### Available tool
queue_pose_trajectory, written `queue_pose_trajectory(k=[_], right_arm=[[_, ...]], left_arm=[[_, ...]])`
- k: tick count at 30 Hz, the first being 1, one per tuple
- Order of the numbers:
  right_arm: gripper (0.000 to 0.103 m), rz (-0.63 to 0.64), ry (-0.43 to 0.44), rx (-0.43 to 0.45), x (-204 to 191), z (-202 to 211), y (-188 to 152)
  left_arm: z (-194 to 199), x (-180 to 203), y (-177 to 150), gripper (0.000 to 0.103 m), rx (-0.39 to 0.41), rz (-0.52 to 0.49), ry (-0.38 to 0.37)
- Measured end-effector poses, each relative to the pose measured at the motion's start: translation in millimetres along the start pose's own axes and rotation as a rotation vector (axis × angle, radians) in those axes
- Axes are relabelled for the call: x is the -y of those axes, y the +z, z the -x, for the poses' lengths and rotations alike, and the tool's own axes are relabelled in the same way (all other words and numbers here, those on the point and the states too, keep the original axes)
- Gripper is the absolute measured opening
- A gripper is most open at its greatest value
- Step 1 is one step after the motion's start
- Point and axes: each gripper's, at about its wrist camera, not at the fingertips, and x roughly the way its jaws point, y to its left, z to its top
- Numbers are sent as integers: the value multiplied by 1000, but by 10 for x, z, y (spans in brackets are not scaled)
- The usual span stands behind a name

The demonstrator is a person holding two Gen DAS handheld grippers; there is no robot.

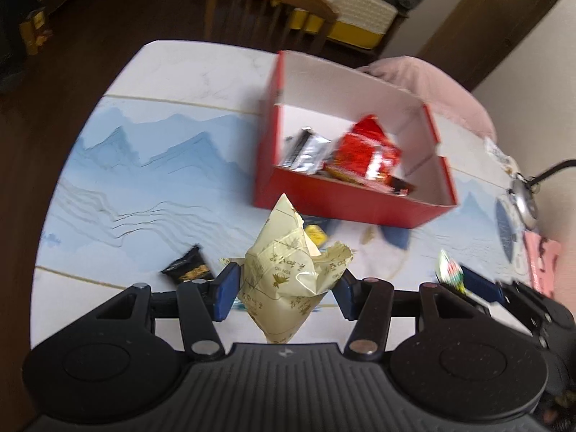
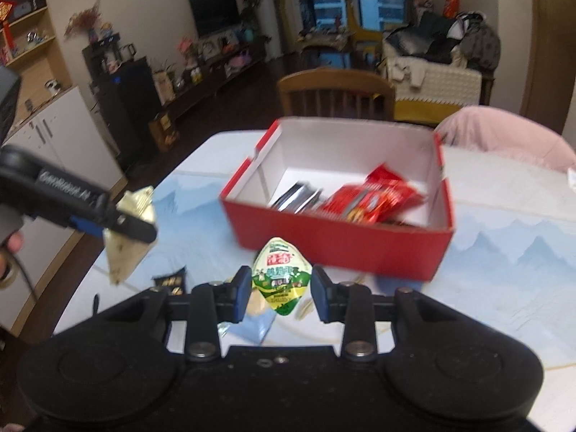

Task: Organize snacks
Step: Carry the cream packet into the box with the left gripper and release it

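My left gripper (image 1: 284,288) is shut on a crinkled cream snack bag (image 1: 284,270) with gold print, held above the table; the same cream bag (image 2: 131,230) shows at the left of the right wrist view. My right gripper (image 2: 280,289) is shut on a small green and white packet (image 2: 282,277), also lifted. Ahead of both stands an open red box (image 1: 345,205) with white inside walls, holding a red bag (image 1: 367,151) and a silver and black packet (image 1: 304,149). The red box (image 2: 342,241) fills the middle of the right wrist view.
A small black and gold packet (image 1: 187,268) lies on the blue mountain-print tablecloth (image 1: 144,180), with a yellow and blue packet (image 1: 315,234) near the box. A wooden chair (image 1: 270,7) stands behind the table and a pink-covered chair (image 2: 504,136) at its right.
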Motion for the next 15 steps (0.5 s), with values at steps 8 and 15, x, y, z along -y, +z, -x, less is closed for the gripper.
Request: queue_pose_trajectory(k=[8,15], right_arm=[[34,-25,-51,56,323,-25,302],[34,-28,-93,63,546,-205,530]], left_arm=[[144,561,215,54,47,-114,1],[-12,934,507,54,61,-170,42]])
